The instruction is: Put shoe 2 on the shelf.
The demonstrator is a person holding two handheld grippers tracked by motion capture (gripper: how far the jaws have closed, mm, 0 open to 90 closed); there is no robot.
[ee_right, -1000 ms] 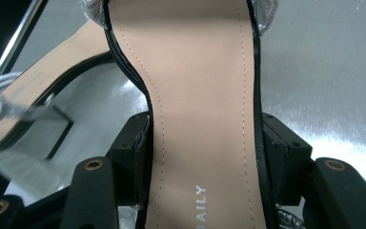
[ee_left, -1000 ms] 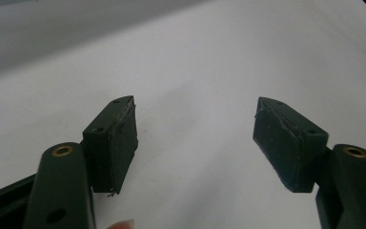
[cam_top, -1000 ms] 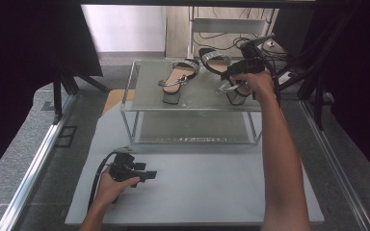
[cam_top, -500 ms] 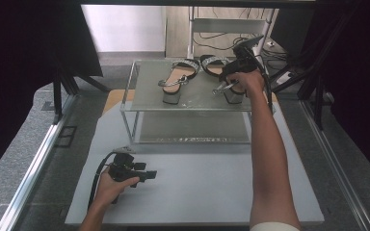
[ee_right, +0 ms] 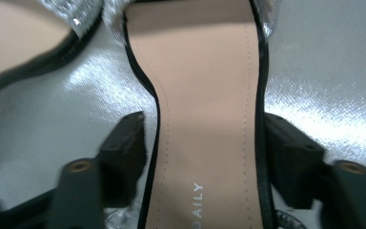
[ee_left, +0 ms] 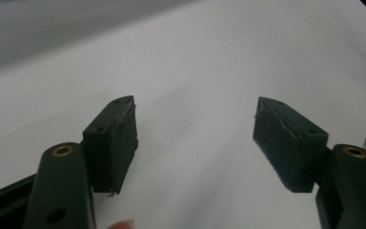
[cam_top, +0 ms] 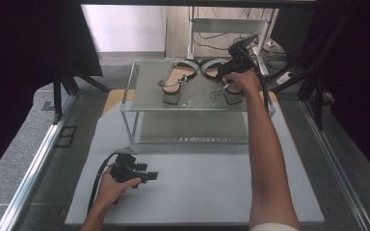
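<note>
I see two sandals side by side on the rack's top shelf (cam_top: 147, 96), one (cam_top: 176, 82) left of the other (cam_top: 220, 77); the rack stands at the bench's (cam_top: 212, 192) far side; my left gripper (cam_top: 149, 176) sits before it, near left.

Left gripper (ee_left: 195, 138): two black jaws rise from the bottom edge, spread wide, nothing between them. Left pad (ee_left: 116, 138) and right pad (ee_left: 286, 140) are dark and worn, with frayed edges and screw holes, each mounted on an arm with a brass-coloured rivet. Behind them a bare white table surface (ee_left: 195, 62), a greyer strip along the top edge, and a fingertip (ee_left: 121, 224) at the bottom edge.
</note>
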